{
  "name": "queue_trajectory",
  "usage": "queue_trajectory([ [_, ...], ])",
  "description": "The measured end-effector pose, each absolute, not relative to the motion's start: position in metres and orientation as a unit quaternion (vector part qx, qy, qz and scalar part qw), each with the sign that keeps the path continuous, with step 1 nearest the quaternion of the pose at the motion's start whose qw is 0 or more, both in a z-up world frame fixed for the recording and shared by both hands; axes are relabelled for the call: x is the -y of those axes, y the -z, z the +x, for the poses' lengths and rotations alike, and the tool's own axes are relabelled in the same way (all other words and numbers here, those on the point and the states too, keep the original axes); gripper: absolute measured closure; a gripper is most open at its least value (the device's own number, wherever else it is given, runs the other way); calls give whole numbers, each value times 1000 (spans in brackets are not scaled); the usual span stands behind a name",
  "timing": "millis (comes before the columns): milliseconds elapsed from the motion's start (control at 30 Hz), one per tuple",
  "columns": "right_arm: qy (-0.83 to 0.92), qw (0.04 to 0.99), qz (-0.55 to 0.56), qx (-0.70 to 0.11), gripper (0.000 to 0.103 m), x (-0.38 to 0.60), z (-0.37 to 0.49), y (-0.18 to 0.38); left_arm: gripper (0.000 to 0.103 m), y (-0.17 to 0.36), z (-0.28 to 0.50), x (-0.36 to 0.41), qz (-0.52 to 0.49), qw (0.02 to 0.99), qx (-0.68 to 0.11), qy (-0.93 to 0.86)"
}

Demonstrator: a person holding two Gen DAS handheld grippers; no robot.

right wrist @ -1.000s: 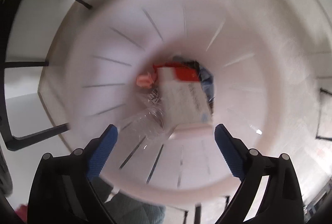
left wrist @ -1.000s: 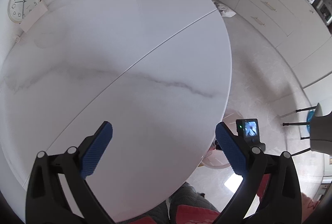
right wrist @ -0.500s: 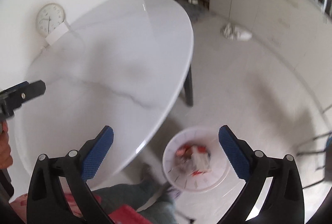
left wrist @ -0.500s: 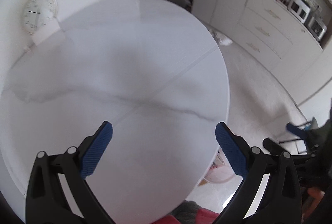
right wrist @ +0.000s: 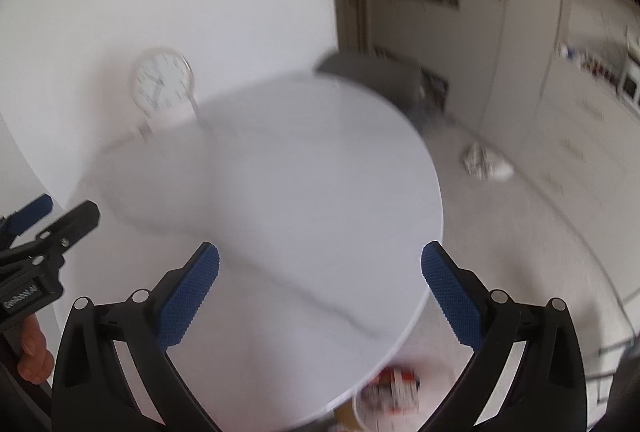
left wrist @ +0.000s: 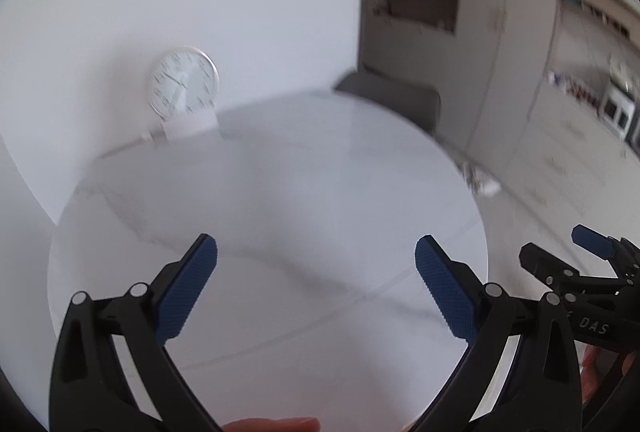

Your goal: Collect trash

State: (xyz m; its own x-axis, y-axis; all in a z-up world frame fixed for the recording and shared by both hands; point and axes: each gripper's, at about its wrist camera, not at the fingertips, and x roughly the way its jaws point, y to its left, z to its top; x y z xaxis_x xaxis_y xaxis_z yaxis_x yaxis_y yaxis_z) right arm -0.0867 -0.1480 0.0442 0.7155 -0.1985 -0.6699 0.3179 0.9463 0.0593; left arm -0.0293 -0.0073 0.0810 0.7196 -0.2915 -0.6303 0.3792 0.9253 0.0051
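My left gripper is open and empty above the round white marble table. My right gripper is open and empty above the table's right part. A white trash bin with red and white trash in it stands on the floor under the table's near right edge. The right gripper also shows at the right edge of the left wrist view. The left gripper shows at the left edge of the right wrist view.
A white clock leans on the wall at the table's far left. A grey chair stands behind the table. A crumpled white thing lies on the floor near the cabinets.
The right gripper has risen from over the bin to above the table. Both cameras have tilted up and now show the wall and cabinets. Both grippers stay open.
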Motion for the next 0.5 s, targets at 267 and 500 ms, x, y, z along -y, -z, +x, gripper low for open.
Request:
queue_trajectory([
  [267,119,952,53,-278,2,126,-91,-105,8,-135,-30,-14,38,954,-271,126],
  [500,105,953,51,-280,2,121,-95,-106,8,-133,-31,-17,33,950,-287,118],
])
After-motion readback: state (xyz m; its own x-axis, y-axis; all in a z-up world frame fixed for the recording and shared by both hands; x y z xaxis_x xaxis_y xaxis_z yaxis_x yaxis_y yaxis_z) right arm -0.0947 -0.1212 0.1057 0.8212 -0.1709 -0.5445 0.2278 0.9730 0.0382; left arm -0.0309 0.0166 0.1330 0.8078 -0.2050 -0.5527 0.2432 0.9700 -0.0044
